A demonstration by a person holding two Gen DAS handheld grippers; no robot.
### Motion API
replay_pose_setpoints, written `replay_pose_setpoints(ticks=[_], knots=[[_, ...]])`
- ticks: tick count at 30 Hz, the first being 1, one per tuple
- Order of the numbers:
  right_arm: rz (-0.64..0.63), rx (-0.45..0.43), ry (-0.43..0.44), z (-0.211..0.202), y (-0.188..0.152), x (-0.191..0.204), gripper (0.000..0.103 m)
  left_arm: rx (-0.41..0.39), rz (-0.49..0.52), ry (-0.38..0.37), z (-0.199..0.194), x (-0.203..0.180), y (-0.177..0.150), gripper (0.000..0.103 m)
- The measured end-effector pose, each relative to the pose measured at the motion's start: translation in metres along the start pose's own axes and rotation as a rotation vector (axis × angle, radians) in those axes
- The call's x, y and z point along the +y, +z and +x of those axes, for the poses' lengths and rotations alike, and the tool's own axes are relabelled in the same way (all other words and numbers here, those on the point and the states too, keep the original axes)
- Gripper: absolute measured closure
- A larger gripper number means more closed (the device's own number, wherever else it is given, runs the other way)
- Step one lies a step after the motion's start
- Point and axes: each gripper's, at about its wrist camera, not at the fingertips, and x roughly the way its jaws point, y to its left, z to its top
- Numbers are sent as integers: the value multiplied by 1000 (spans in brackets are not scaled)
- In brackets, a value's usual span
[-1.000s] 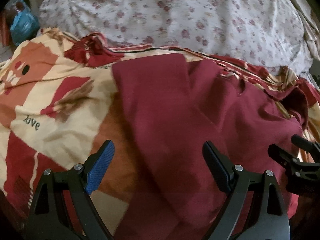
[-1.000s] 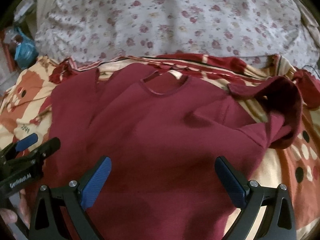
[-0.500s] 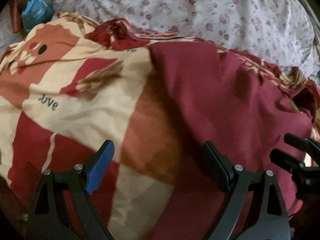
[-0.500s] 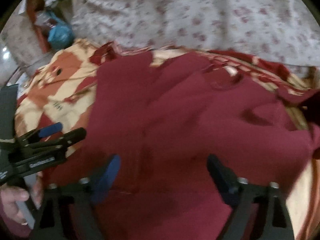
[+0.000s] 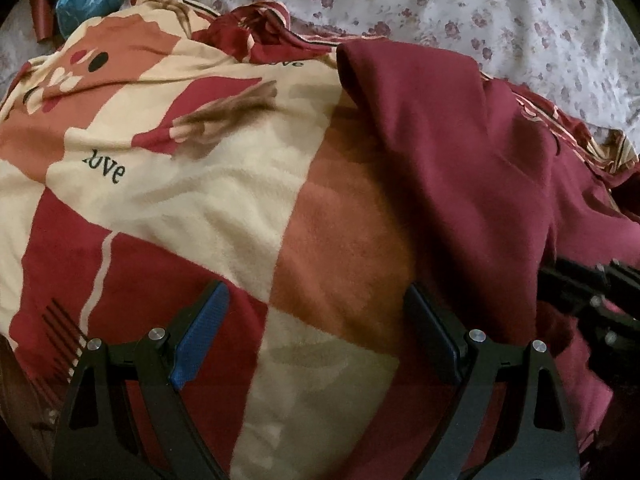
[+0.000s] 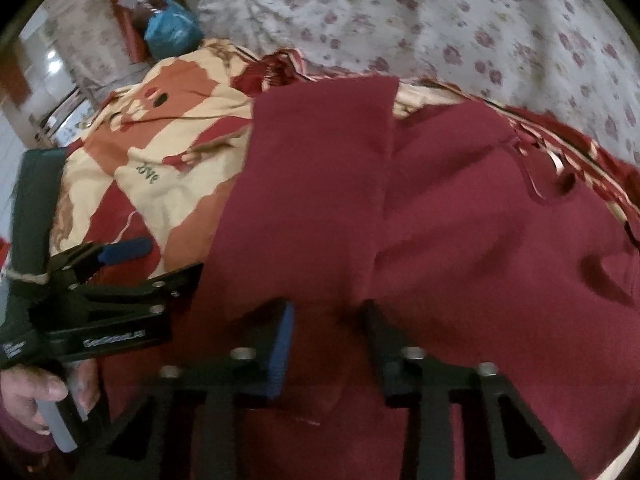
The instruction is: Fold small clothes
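Note:
A maroon shirt (image 6: 460, 216) lies spread on a patterned blanket (image 5: 192, 184), its left sleeve folded over the body. It shows at the right in the left wrist view (image 5: 472, 152). My left gripper (image 5: 316, 332) is open and empty over the blanket, just left of the shirt's edge; it also shows at the left in the right wrist view (image 6: 148, 260). My right gripper (image 6: 328, 332) has its jaws half closed around a raised fold of the shirt's lower part. Whether the pads pinch the cloth is blurred.
A floral bedsheet (image 5: 460, 4) covers the bed beyond the blanket. A blue plastic bag (image 6: 170, 30) lies at the far left beside the bed. The blanket's crumpled red border (image 5: 256, 28) bunches at the far edge.
Both grippers moved left. The left one left the shirt and now hovers over the blanket. The right gripper's jaws narrowed from wide open over the shirt's lower part.

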Motion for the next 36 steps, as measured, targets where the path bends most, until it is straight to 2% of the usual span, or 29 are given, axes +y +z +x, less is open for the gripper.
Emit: replay_pose_setpoints(ticks=[4, 8, 11, 16, 21, 26, 30, 32, 36], knots=[[-8, -6, -2, -5, 2, -1, 98, 0, -1, 0, 2, -1, 1, 13], [-6, -54, -28, -30, 9, -13, 99, 4, -3, -11, 2, 1, 2, 13], [-5, -98, -96, -58, 19, -30, 99, 3, -11, -13, 3, 2, 4, 13], [36, -169, -275, -100, 38, -73, 99, -6, -4, -16, 0, 0, 7, 13], [100, -195, -370, -121, 51, -117, 99, -55, 18, -19, -9, -9, 26, 13], [136, -201, -375, -122, 58, -135, 99, -113, 66, 4, -3, -28, 57, 13], [137, -214, -382, -124, 61, -136, 99, -72, 116, 45, 30, -43, 84, 13], [139, -216, -387, -127, 63, -139, 99, -82, 98, 70, 38, -40, 93, 14], [155, -188, -396, -125, 61, -152, 99, -115, 11, 23, 37, -18, 99, 15]])
